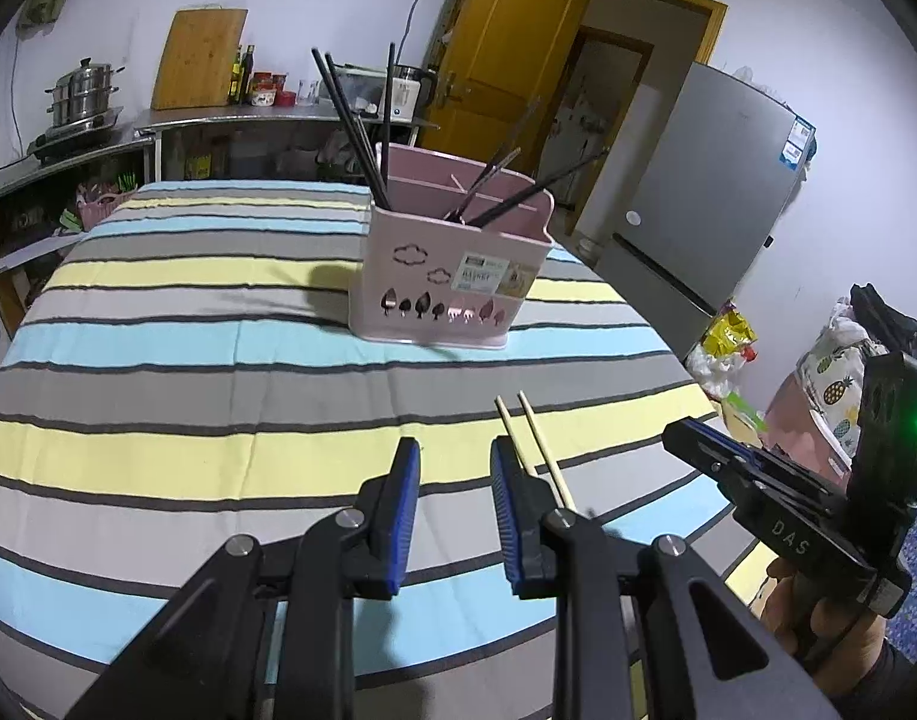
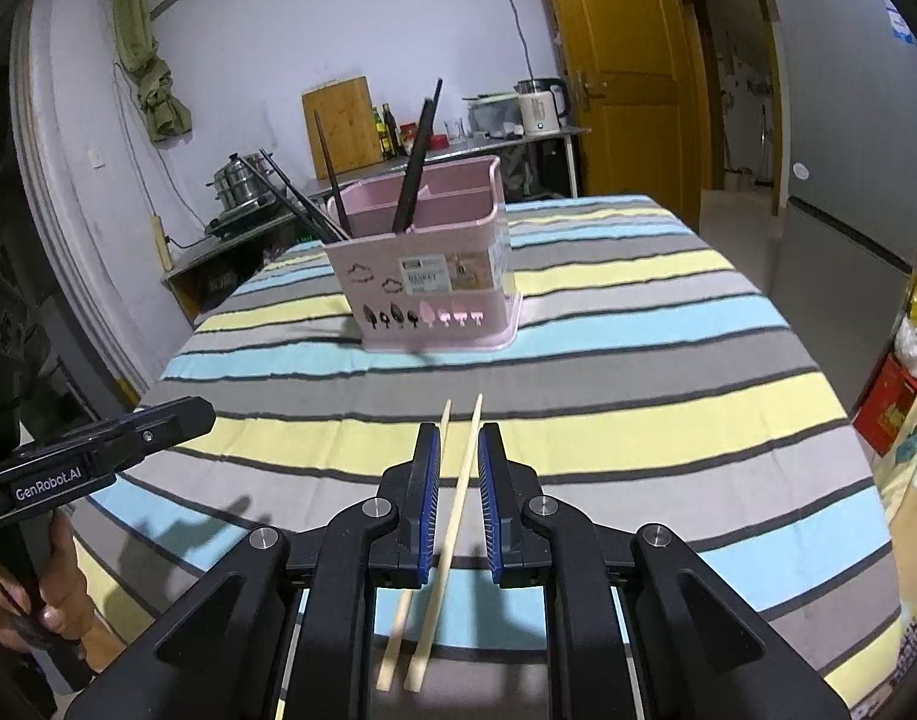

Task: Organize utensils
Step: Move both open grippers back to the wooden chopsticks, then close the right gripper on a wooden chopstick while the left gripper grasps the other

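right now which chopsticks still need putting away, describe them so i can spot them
On the striped tablecloth, look in front of the pink utensil holder, toward the near edge. A pair of pale wooden chopsticks lies flat there, side by side, under the right gripper. Every other chopstick is dark and stands in the holder.

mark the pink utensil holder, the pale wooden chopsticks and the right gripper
pink utensil holder point(image 2: 392, 282): right wrist view, front wall.
pale wooden chopsticks point(image 2: 463, 480): right wrist view, right stick's shaft between the gripper fingers.
right gripper point(image 2: 460, 438): right wrist view, midway between fingertips.
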Demonstrator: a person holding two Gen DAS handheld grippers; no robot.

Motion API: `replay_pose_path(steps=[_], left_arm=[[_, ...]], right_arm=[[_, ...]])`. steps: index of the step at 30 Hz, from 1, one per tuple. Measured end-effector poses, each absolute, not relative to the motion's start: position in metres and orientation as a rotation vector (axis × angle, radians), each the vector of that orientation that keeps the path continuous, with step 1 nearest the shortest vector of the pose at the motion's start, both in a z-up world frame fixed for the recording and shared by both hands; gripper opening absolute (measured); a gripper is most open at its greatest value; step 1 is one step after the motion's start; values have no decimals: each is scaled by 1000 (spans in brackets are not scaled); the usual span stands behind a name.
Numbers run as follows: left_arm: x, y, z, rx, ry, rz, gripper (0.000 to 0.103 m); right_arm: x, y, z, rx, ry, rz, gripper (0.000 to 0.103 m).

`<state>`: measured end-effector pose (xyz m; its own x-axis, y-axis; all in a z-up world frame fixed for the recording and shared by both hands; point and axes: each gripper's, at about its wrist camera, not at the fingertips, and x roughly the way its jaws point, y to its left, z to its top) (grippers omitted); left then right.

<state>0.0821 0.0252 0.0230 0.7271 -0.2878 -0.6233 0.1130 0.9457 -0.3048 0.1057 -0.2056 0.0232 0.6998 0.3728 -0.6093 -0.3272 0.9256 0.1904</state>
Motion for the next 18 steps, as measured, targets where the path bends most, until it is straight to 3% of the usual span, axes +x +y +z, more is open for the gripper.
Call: replay_pose_path(steps=[5, 8, 18], left_arm=[[86, 23, 11, -258, 753, -223, 25], [88, 22, 3, -266, 770, -224, 32], [101, 22, -15, -283, 826, -228, 32]], right_arm=[[110, -198, 9, 60, 737, 398, 13], [115, -192, -3, 48, 772, 409, 13], [131, -179, -38, 24, 874, 408, 13]])
